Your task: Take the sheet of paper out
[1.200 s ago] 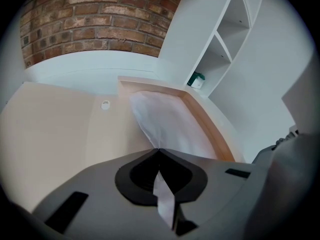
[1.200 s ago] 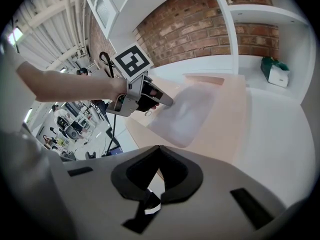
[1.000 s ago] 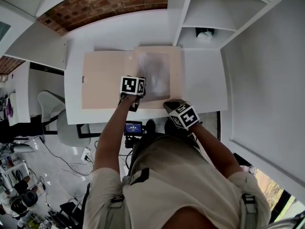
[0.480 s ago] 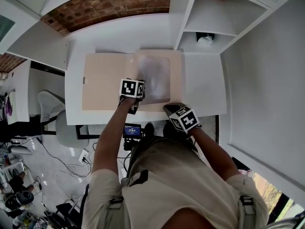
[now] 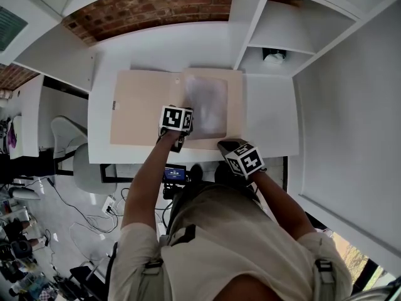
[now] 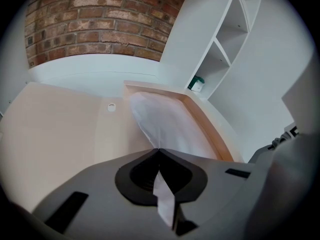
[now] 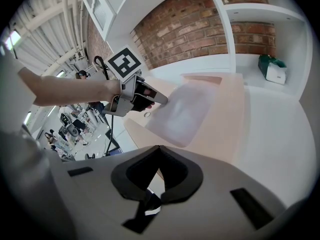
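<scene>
Inside the folder [image 5: 141, 108] on the worktop [image 5: 269, 118], the sheet of paper [image 6: 165, 124] is still lying, with the left gripper [image 6: 159, 149] fingers pinching its corner and the right gripper [image 7: 159, 147] fingers clamping the folder edge.

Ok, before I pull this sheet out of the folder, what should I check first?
1. Grip on the paper: the left gripper is shut on the near edge of the sheet of paper: ok.
2. Hold-down: the right gripper has its jaws together on the near edge of the folder: ok.
3. The folder lies open and flat on the desk: ok.
4. The sheet is free of any clip or pocket: cannot tell.
5. The two grippers are apart from each other: ok.
</scene>
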### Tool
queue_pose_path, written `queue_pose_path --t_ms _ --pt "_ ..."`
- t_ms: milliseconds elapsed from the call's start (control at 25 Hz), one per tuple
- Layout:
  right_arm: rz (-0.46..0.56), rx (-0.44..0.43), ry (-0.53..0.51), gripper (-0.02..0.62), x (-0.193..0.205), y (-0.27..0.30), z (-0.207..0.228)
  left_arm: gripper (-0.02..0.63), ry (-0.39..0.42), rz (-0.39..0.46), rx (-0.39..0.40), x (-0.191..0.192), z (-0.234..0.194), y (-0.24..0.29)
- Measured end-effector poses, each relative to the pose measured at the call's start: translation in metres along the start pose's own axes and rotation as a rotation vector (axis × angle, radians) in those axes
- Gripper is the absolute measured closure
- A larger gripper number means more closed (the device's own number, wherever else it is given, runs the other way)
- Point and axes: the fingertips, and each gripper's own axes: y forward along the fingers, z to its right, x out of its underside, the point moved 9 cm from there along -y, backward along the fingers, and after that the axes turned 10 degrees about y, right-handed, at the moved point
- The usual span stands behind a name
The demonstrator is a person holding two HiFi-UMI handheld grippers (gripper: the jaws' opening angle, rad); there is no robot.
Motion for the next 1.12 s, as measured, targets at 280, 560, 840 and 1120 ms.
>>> queue_pose_path --t_ms 280,560,840,1120 --pt "-0.001 0.003 -0.002 0.571 -0.003 -0.001 0.0 0.589 0.002 0.001 0.0 -0.001 -0.003 -0.002" --pt "0.003 0.008 0.006 0.571 -0.001 -0.001 0.001 0.589 0.001 0.004 -0.004 0.001 -0.007 -0.004" --pt "-0.001 0.011 0.016 0.571 -0.001 -0.001 0.001 0.589 0.006 0.009 -0.006 0.003 -0.009 -0.007" --pt "0.007 0.018 0.037 0.571 -0.003 -0.004 -0.002 0.589 -0.003 0.014 -0.008 0.006 -0.014 -0.01"
